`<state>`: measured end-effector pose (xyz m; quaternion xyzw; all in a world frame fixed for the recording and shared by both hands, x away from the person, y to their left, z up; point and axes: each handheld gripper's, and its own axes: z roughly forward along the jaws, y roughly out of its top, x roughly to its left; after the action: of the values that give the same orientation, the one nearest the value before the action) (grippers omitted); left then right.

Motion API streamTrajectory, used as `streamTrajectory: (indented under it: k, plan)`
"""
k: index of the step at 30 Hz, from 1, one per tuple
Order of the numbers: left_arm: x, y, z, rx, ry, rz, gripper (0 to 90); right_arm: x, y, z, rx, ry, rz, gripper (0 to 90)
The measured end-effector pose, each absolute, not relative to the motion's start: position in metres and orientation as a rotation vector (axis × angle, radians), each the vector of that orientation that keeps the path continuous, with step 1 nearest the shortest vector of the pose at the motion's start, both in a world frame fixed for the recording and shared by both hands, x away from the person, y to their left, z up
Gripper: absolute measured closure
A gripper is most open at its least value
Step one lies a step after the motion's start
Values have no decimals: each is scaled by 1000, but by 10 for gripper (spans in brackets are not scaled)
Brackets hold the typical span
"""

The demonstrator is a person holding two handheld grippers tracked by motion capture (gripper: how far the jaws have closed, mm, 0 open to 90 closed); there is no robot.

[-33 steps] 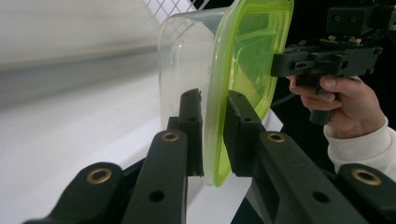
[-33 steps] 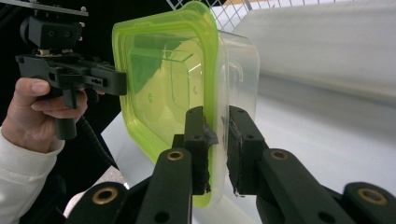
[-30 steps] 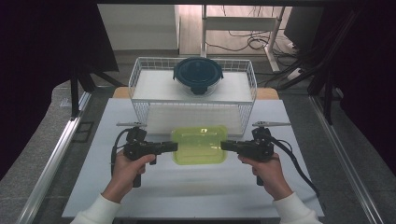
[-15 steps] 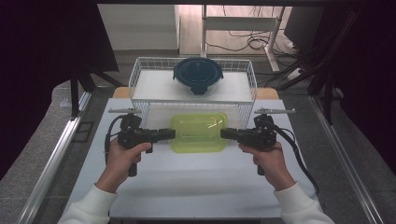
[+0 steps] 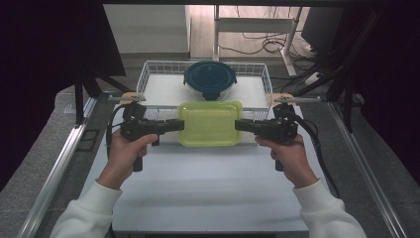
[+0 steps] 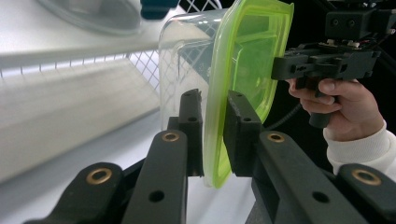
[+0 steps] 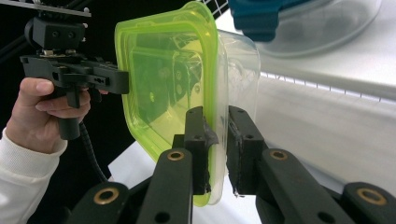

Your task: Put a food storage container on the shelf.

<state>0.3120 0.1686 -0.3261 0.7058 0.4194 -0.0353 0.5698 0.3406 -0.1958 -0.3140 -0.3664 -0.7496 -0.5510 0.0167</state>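
A clear rectangular container with a lime-green lid (image 5: 210, 124) hangs in the air above the white table, level with the front wall of the wire basket. My left gripper (image 5: 179, 125) is shut on the lid's left rim; its black pads (image 6: 192, 122) pinch the green edge (image 6: 215, 140). From the other side my right gripper (image 5: 238, 125) is shut on the right rim, its pads (image 7: 198, 135) squeezing the lid edge and clear wall (image 7: 215, 116). Each gripper view shows the other hand and its gripper at the far end of the container.
A white wire basket (image 5: 148, 74) stands at the back of the table. Inside it sits a round glass bowl with a dark blue lid (image 5: 210, 78). Metal rails run along both table sides, and cables lie on the floor behind.
Both hands have risen together and carried the green-lidded container off the table, up and toward the basket. The grips on its two ends are unchanged.
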Motion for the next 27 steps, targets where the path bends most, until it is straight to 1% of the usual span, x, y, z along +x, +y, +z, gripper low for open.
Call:
streamTrajectory:
  k: [5, 18, 27]
  plan:
    - [317, 168, -314, 1657, 974, -62, 790, 345, -196, -304, -1142, -2323, -1734, 786]
    - [329, 170, -299, 1647, 970, -54, 794, 356, -194, -287, -1138, -2325, -1759, 787]
    - [346, 173, -286, 1648, 970, -56, 795, 369, -191, -273, -1156, -2330, -1761, 789]
